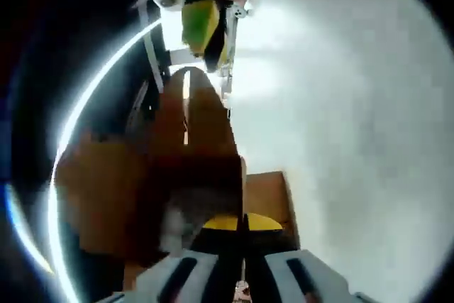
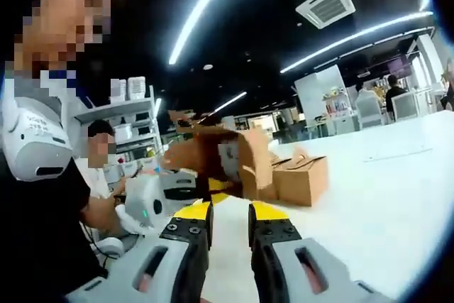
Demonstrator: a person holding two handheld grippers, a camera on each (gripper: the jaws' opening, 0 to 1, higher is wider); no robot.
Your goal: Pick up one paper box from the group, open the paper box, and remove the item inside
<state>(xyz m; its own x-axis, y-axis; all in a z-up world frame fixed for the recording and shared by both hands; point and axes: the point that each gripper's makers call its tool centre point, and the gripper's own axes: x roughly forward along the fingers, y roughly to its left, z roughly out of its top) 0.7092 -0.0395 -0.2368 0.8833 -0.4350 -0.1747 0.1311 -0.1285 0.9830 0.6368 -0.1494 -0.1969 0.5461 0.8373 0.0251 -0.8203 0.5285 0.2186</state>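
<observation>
Left tool (image 1: 237, 274): jaws nearly together at 6 o'clock of the left gripper view, seemingly clamped on the paper box (image 1: 177, 175), which runs straight ahead toward 12 with flaps splayed; grip point itself in shadow. Right tool (image 2: 230, 235): jaws part-way open with a narrow gap, nothing between them. In the right gripper view the same box (image 2: 227, 154) floats at 12 o'clock, clear of the white counter (image 2: 383, 196), its open end apparently facing this tool. More boxes (image 2: 301, 179) rest on the counter at 1 o'clock. Item inside: too dark to make out. Likely the right tool reaches in.
</observation>
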